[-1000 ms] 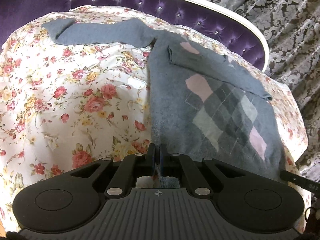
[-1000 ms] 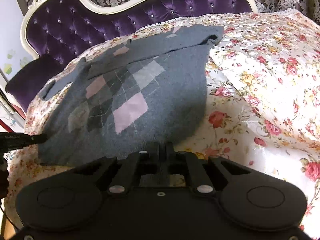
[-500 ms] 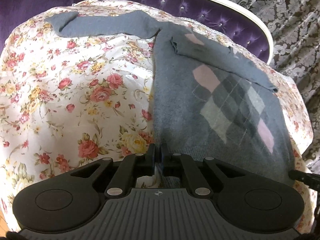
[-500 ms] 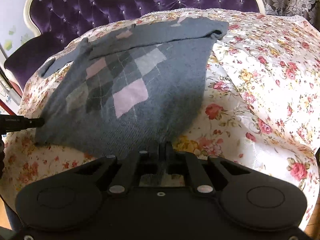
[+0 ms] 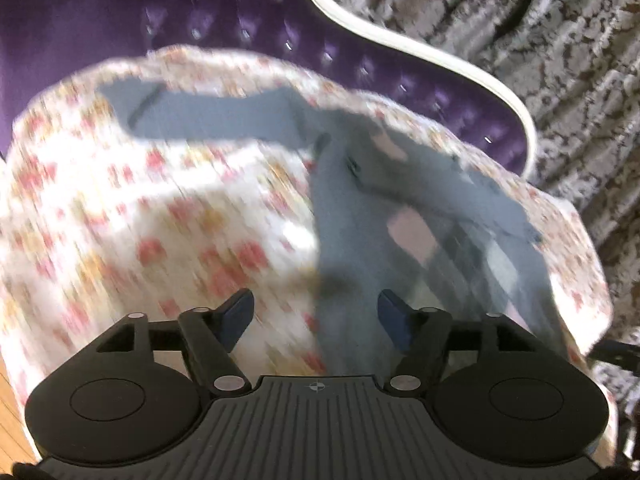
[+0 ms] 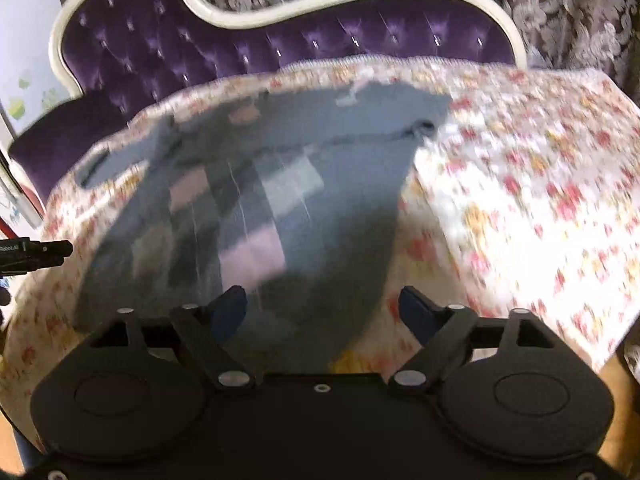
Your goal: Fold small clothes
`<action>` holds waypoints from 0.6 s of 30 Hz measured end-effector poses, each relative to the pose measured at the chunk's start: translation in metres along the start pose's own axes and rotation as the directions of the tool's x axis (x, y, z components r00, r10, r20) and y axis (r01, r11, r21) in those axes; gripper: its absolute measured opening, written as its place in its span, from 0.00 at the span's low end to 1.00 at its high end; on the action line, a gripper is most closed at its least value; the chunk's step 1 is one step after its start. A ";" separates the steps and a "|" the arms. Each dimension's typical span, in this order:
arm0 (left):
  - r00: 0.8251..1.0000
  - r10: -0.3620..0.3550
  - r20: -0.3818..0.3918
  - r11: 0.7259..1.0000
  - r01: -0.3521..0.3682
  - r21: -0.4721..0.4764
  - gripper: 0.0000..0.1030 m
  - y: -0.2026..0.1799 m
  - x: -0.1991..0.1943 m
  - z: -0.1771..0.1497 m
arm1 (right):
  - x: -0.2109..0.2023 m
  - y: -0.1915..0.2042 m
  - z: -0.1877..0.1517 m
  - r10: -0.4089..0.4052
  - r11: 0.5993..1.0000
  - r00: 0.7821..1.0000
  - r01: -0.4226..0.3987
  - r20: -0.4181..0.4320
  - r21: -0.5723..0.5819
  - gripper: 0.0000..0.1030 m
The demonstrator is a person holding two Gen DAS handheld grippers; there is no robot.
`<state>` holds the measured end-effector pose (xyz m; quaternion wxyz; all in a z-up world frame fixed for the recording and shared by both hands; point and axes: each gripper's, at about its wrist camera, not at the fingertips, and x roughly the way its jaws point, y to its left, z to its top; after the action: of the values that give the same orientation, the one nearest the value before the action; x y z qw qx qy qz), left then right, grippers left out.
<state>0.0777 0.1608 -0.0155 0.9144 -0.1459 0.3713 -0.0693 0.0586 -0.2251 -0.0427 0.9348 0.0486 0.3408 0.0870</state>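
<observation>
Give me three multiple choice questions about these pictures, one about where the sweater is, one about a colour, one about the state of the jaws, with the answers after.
1. Where does the sweater lie?
A. on the floral cover
B. on the wooden floor
C. hung over the curtain

2. What colour is the tufted sofa back?
A. green
B. purple
C. red

3. How do the jaws of the left gripper and right gripper stand?
A. both clamped on the sweater hem
B. left clamped, right apart
C. both apart, nothing pinched

Answers:
1 A: floral cloth shows all round the grey knit.
2 B: the buttoned back behind the cover is purple.
3 C: both pairs are opening, with a clear gap in each view and the sweater lying loose below.
</observation>
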 end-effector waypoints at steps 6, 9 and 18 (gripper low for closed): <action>0.988 0.115 0.108 0.993 -0.115 -0.003 0.65 0.031 0.011 0.055 | 0.026 0.013 0.042 0.090 0.996 0.994 -0.089 0.061 -0.007 0.91; 0.975 0.174 0.140 0.985 -0.173 -0.023 0.65 0.050 0.025 0.088 | 0.043 0.025 0.065 0.128 0.992 0.988 -0.126 0.089 -0.027 0.92; 0.964 0.240 0.116 0.949 -0.207 -0.237 0.65 0.129 0.073 0.149 | 0.101 0.051 0.119 0.214 0.977 0.969 -0.212 0.125 -0.029 0.92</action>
<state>0.2367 0.2978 -0.0032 0.9184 -0.2090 0.3242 0.0876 0.2045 -0.1596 -0.0079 0.9403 0.0830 0.2725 0.1863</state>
